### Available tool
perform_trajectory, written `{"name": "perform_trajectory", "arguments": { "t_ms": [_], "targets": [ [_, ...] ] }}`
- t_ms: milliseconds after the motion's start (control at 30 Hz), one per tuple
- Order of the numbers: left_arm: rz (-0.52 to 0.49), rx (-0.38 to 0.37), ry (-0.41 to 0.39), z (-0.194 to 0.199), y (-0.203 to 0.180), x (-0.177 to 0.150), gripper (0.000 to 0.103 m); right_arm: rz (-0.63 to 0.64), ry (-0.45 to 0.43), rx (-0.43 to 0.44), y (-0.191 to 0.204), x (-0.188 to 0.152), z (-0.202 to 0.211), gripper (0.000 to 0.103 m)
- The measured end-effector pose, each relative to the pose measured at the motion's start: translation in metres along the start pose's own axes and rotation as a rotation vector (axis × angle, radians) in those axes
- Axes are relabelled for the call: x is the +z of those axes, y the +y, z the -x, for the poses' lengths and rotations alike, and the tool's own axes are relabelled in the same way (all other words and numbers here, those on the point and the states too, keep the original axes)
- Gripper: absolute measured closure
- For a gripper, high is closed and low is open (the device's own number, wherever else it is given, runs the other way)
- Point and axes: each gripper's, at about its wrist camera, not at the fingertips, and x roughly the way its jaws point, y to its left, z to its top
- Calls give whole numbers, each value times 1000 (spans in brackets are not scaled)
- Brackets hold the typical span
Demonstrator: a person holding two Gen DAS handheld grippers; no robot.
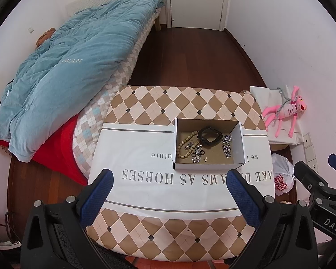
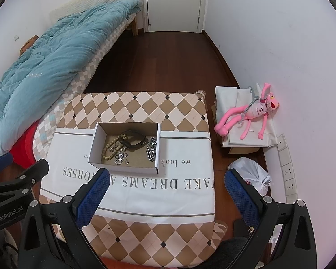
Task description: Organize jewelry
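Left gripper (image 1: pixel 169 182) and right gripper (image 2: pixel 166 180) are held with jaws apart, nothing gripped. Jewelry (image 1: pixel 201 144) is found inside the cardboard box (image 1: pixel 207 165), at 12 o'clock from both grippers, on the cloth-covered table (image 1: pixel 145 148).

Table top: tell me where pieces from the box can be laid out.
Free: the white printed cloth in front of the cardboard box, toward both open grippers, and the checkered strip behind it. Crowded: inside the box, where beads, black band and chain lie.
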Motion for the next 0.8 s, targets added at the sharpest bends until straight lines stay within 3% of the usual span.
{"name": "perform_trajectory", "arguments": {
  "t_ms": [800],
  "targets": [
    [3,4,-3,2,3,-1,0,5,7,7,6,-2,0,0]
  ]
}}
